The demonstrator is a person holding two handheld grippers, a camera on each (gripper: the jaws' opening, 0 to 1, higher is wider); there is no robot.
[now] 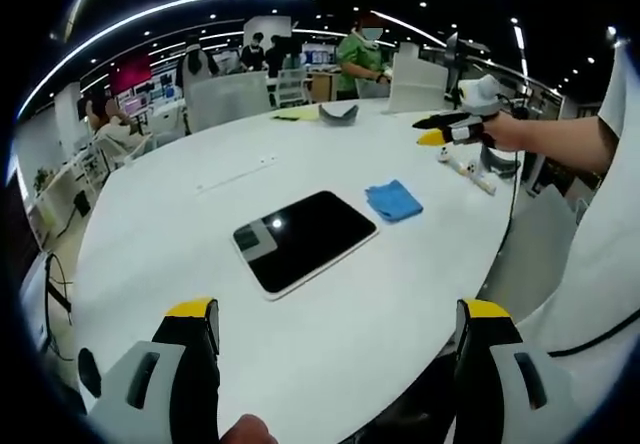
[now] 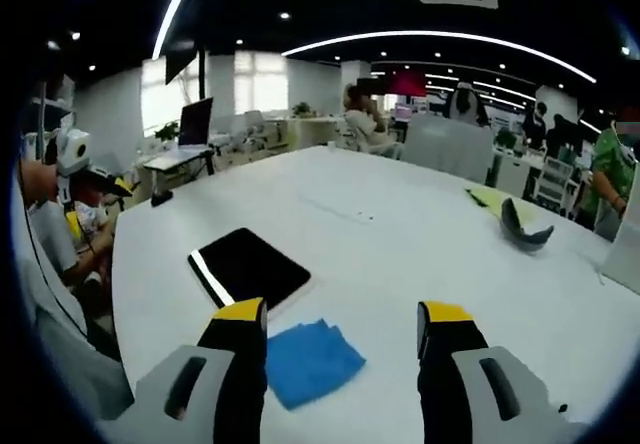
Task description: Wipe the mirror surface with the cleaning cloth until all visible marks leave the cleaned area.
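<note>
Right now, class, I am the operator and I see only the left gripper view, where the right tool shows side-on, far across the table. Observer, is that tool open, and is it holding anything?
Observer: In the right gripper view, the right tool is open, its jaws wide apart and holding nothing.
Operator: Where does the cloth sit from that side?
Observer: The blue cloth lies flat on the white table, low between the jaws, nearer the jaw on that picture's left.
Operator: And the mirror?
Observer: The mirror lies just beyond the cloth, with a bright strip of reflected light along one edge.
</note>
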